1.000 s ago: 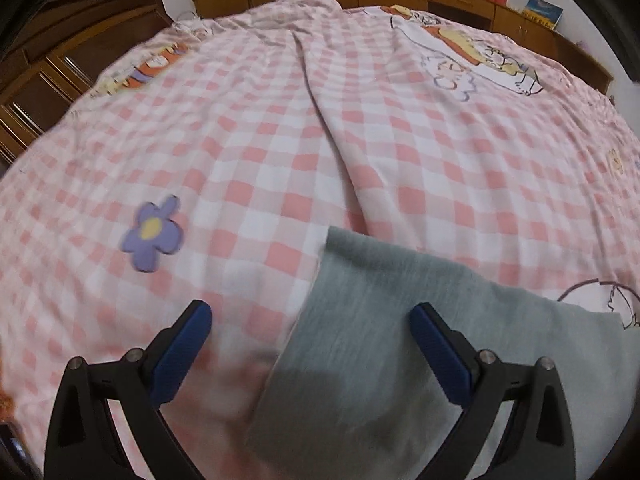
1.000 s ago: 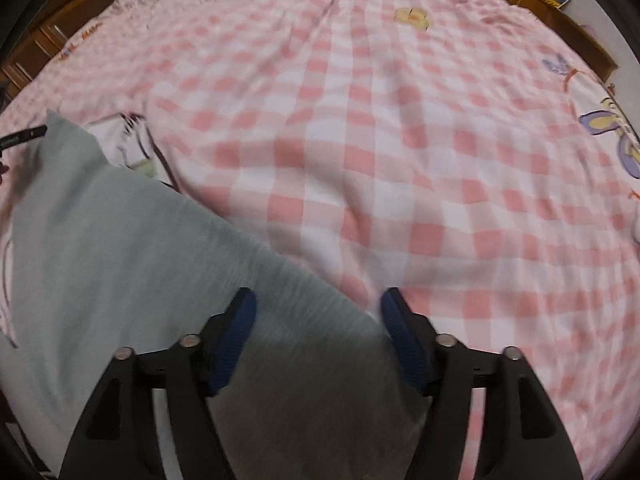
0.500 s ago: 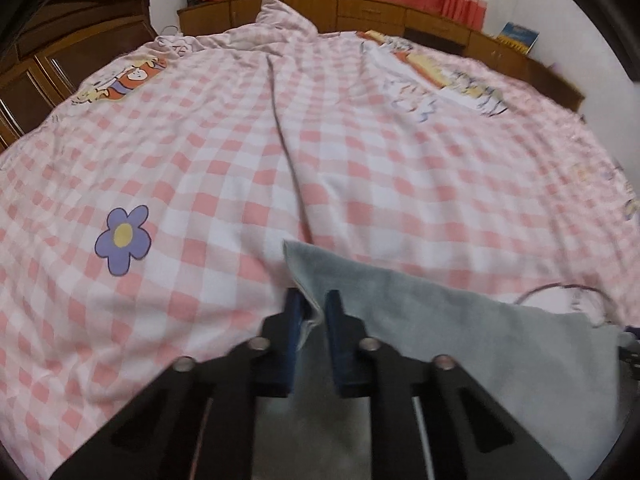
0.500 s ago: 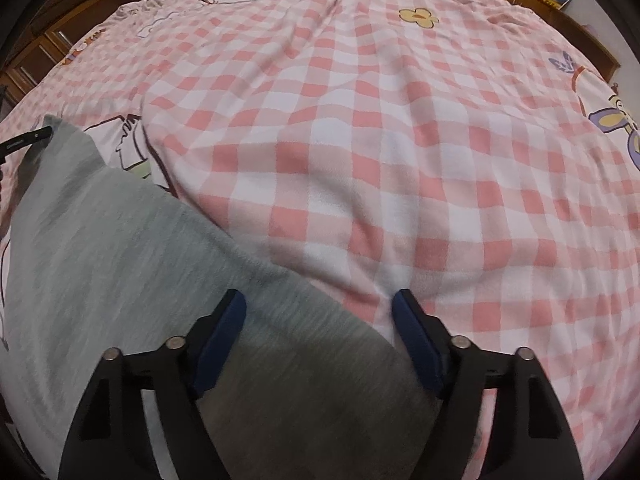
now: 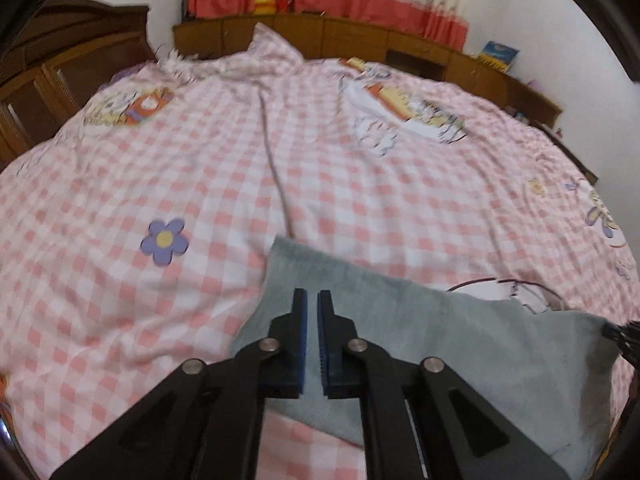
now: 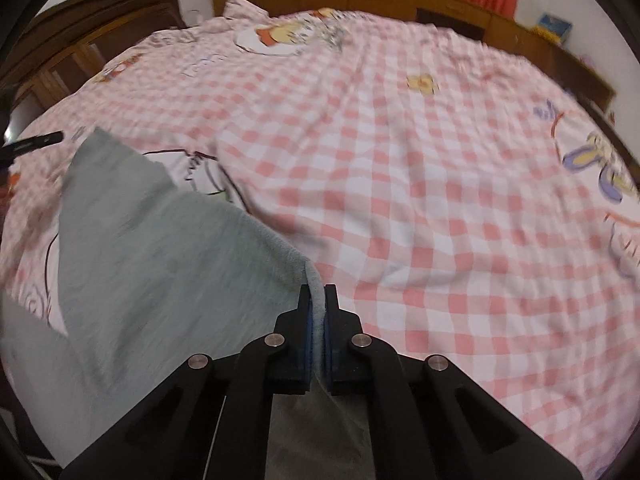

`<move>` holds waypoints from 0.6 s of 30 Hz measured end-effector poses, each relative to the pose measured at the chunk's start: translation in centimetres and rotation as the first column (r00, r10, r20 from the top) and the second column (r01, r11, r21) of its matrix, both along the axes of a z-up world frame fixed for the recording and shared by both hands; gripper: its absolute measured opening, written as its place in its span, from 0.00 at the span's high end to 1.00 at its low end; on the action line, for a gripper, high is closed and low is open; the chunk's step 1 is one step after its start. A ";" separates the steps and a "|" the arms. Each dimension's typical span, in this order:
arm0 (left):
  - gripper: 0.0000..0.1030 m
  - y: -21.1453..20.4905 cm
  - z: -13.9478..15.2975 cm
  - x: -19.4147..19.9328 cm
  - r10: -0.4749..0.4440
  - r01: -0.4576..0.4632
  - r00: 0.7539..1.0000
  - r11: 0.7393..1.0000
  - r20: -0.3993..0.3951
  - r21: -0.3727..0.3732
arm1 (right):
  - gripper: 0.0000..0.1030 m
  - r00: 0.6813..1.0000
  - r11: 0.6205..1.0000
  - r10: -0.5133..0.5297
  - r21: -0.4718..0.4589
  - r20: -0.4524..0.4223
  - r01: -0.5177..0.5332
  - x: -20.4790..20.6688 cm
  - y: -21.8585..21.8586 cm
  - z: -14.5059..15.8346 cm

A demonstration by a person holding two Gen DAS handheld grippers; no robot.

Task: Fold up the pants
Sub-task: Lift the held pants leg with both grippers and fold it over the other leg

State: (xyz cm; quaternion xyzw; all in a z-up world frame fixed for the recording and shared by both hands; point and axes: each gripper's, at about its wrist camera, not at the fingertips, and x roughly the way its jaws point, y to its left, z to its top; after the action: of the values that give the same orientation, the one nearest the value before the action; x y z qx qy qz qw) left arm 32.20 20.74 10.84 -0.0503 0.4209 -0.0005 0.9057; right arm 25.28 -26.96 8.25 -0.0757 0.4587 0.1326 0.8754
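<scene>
Grey pants [image 5: 440,332] lie on a pink checked bedspread [image 5: 200,168]. My left gripper [image 5: 312,300] is shut over the near left edge of the pants; its grip on the cloth is hard to make out. My right gripper [image 6: 318,292] is shut on the right edge of the pants [image 6: 160,260], and the cloth rises in a ridge into its pads. The far corner of the pants lifts off the bed in the right wrist view. The other gripper's tip shows at the left edge of the right wrist view [image 6: 36,142].
The bed fills both views, with a purple flower print [image 5: 164,240] and cartoon prints. Dark wooden cabinets [image 5: 60,76] stand on the left and a wooden headboard shelf [image 5: 360,36] at the back, with red curtains above it.
Both grippers went from open to shut, the left first and the right after. Both have risen, and the pants edge lifts with the right gripper.
</scene>
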 end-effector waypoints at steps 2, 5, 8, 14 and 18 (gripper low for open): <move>0.77 0.3 -0.8 0.8 -0.001 0.001 1.000 1.000 -0.027 -0.018 | 0.96 1.000 1.000 0.013 -0.011 0.011 -0.013 -0.2 0.4 0.1; 0.40 0.3 -2.0 2.2 -0.010 0.010 0.998 1.000 -0.065 0.002 | 0.96 1.000 0.999 0.022 -0.030 0.009 -0.022 -0.2 0.7 -0.4; 0.32 -0.1 -2.9 4.1 -0.023 0.029 0.996 0.997 -0.087 0.068 | 0.96 1.000 0.999 0.030 -0.036 -0.001 -0.030 0.2 0.5 -0.6; 0.22 0.8 -5.9 8.2 0.022 -0.020 0.991 1.000 -0.131 0.018 | 0.96 0.999 0.999 0.017 -0.035 -0.028 -0.018 0.9 0.2 -1.4; 0.24 0.1 -7.8 8.6 0.030 -0.042 0.981 0.997 -0.194 -0.060 | 0.96 0.998 0.999 0.033 -0.037 -0.047 -0.035 0.7 0.3 -2.1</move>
State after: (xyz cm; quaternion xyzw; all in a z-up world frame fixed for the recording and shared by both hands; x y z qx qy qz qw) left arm 40.84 20.85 2.99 -0.0865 0.5053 0.0074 0.8586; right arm 25.94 -26.61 6.13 -0.0972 0.4799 0.1404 0.8606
